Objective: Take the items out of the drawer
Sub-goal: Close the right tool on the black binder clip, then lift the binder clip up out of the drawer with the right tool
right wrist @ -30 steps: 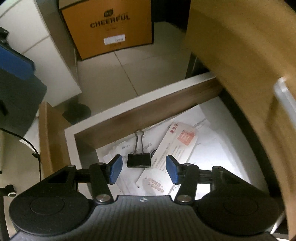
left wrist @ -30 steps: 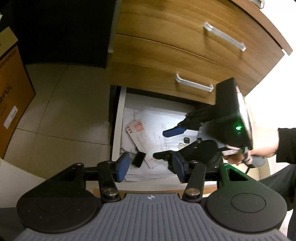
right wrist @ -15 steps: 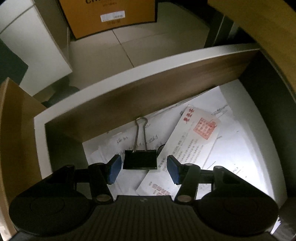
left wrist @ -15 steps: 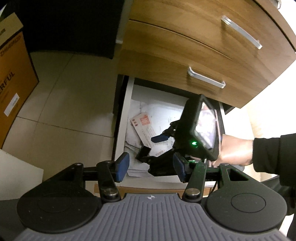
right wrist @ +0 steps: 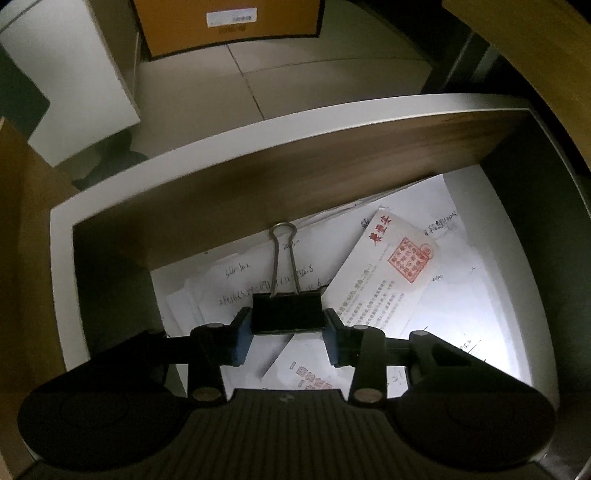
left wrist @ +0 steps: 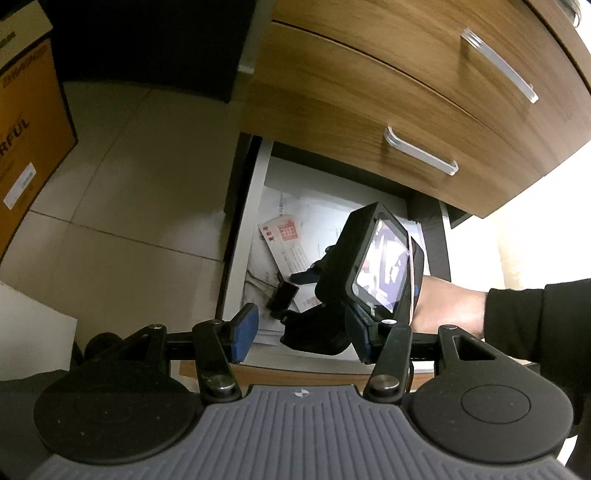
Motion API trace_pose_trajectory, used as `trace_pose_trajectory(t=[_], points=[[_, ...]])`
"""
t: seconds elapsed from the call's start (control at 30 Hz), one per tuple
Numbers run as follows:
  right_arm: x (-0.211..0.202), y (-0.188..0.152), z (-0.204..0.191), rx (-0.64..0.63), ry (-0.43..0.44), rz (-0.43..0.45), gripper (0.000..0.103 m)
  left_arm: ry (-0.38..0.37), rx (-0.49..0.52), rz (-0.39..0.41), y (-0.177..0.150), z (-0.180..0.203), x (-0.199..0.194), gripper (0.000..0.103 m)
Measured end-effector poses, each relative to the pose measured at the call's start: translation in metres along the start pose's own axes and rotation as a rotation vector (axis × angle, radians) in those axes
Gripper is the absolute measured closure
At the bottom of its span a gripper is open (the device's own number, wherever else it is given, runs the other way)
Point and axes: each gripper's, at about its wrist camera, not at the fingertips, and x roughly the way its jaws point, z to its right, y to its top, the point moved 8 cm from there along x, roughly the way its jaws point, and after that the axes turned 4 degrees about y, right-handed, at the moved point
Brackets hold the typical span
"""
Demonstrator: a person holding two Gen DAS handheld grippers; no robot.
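Observation:
The bottom drawer (left wrist: 240, 236) stands open and holds loose papers and an envelope with a red stamp (right wrist: 388, 273). A black binder clip (right wrist: 289, 313) with wire handles lies on the papers. My right gripper (right wrist: 288, 332) is down in the drawer and its blue pads press both sides of the clip. In the left wrist view the right gripper (left wrist: 291, 291) reaches in from the right at the clip (left wrist: 282, 295). My left gripper (left wrist: 301, 332) is open and empty, above the drawer's front edge.
Two shut wooden drawers with metal handles (left wrist: 421, 151) sit above the open one. An orange cardboard box (right wrist: 225, 26) stands on the tiled floor. The drawer's side wall (right wrist: 258, 162) is close beyond the clip. A white cabinet (right wrist: 70, 92) stands at the left.
My right gripper has gone lower into the drawer and its fingers have closed from wide apart onto the binder clip. The left gripper has stayed open above the drawer.

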Motion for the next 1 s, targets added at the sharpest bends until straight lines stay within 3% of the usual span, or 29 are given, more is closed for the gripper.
trace_pose_trajectory(t=[0.4, 1.0], points=[[-0.067, 0.014, 0.017, 0.095, 0.038, 0.058, 0.058, 0.022, 0.048, 0.04, 0.0, 0.005, -0.006, 0.048], [-0.198, 0.029, -0.006, 0.104, 0.028, 0.144, 0.058, 0.02, 0.175, 0.134, 0.005, 0.026, -0.037, 0.048]])
